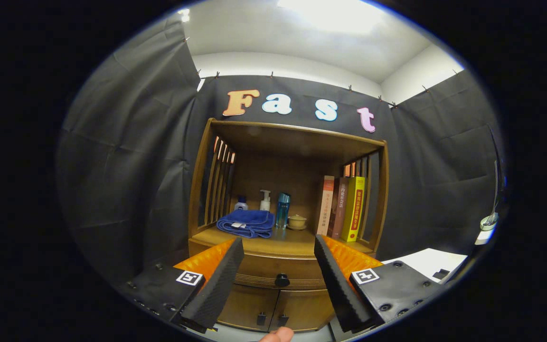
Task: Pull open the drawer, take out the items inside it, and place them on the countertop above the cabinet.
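Gripper (278, 285) wide, empty; drawer (273, 270) closed, knob (281, 280) between the fingers ahead. Nothing done: pull, unload, place on countertop (283, 244).

A wooden cabinet (254, 266) stands against the booth wall, its countertop (283, 244) set under a slatted, roofed shelf frame. On the countertop lie a folded blue towel (247, 223), with a small bottle (240, 204) and a pump bottle (265, 200) behind it, a blue tumbler (282, 210), a lidded cup (297, 221), and three upright books (341, 209) at the right side.
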### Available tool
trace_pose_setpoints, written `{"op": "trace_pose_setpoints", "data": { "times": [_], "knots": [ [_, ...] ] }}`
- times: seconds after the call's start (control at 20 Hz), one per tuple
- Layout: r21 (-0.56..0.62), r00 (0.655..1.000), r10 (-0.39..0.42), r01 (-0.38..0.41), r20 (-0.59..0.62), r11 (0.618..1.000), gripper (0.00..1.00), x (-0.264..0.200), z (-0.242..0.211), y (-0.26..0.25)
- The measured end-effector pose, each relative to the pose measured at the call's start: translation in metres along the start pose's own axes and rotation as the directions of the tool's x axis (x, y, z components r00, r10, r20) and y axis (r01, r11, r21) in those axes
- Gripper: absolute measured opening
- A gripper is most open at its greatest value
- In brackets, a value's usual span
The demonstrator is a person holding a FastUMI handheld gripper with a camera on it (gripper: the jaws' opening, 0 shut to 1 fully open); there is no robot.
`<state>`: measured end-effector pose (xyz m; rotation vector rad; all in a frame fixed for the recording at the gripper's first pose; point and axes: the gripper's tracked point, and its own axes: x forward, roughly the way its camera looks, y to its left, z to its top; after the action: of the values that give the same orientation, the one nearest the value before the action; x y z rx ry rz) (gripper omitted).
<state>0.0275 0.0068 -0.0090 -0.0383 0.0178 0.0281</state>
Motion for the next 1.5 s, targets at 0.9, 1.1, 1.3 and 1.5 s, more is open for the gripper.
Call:
{"op": "trace_pose_setpoints", "data": {
  "times": [0.9,1.1,1.3,1.5],
  "knots": [
    [0.191,0.975,-0.042,0.085,-0.216,0.978,1.0,0.106,-0.238,-0.024],
    [0.179,0.966,-0.042,0.09,-0.255,0.98,1.0,0.119,-0.264,-0.03],
    [0.161,0.96,-0.035,0.082,-0.279,0.984,0.99,0.123,-0.277,-0.025],
    [0.166,0.952,-0.011,0.065,-0.306,0.984,0.92,0.126,-0.29,-0.014]
  ]
}}
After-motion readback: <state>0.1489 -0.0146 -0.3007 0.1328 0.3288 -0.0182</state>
